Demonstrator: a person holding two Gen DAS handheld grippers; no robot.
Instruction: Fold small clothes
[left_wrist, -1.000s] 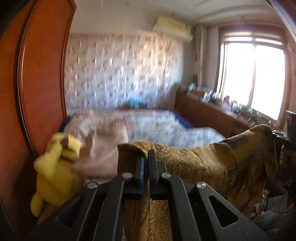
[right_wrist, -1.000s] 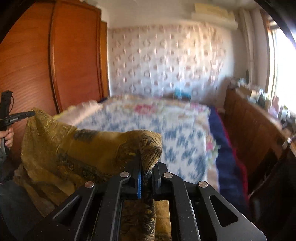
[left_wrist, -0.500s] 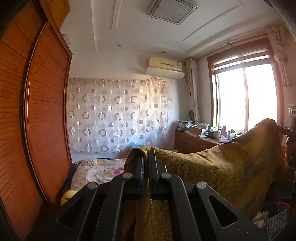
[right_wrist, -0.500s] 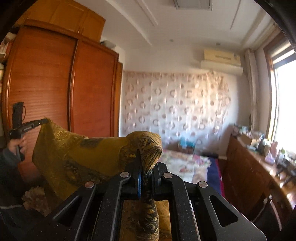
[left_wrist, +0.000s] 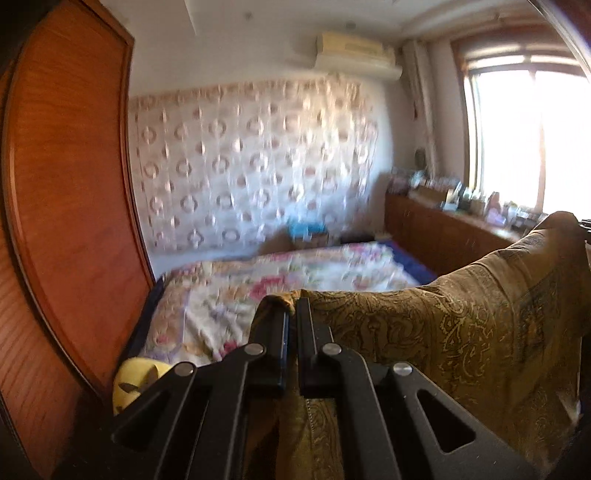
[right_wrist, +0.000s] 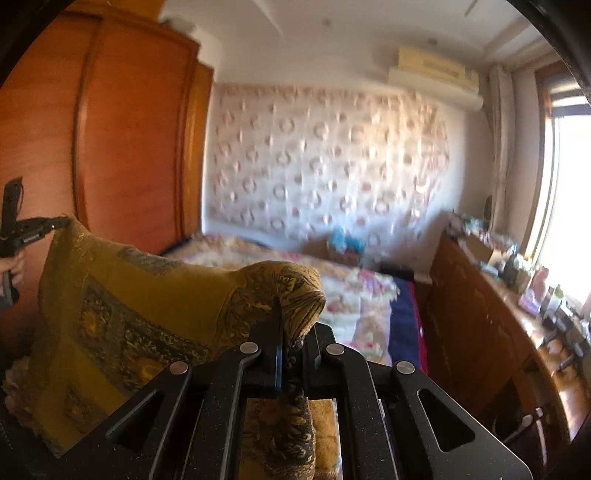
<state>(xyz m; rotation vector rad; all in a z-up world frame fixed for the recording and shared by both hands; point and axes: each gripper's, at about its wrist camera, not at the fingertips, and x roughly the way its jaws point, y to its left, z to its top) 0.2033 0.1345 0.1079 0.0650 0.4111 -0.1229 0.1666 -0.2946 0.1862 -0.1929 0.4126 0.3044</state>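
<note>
Both grippers, left (left_wrist: 292, 314) and right (right_wrist: 291, 328), pinch corners of the yellow cloth (right_wrist: 147, 314), stretched mid-frame above the bed (left_wrist: 295, 273). A shallow pinch could slip, dropping the corner.

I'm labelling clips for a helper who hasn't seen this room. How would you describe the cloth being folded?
Find the bed with the floral quilt beside the wooden wardrobe. In front of it, a mustard-gold paisley cloth hangs stretched between the left claw and the right claw. It alone is held in the air.
</note>
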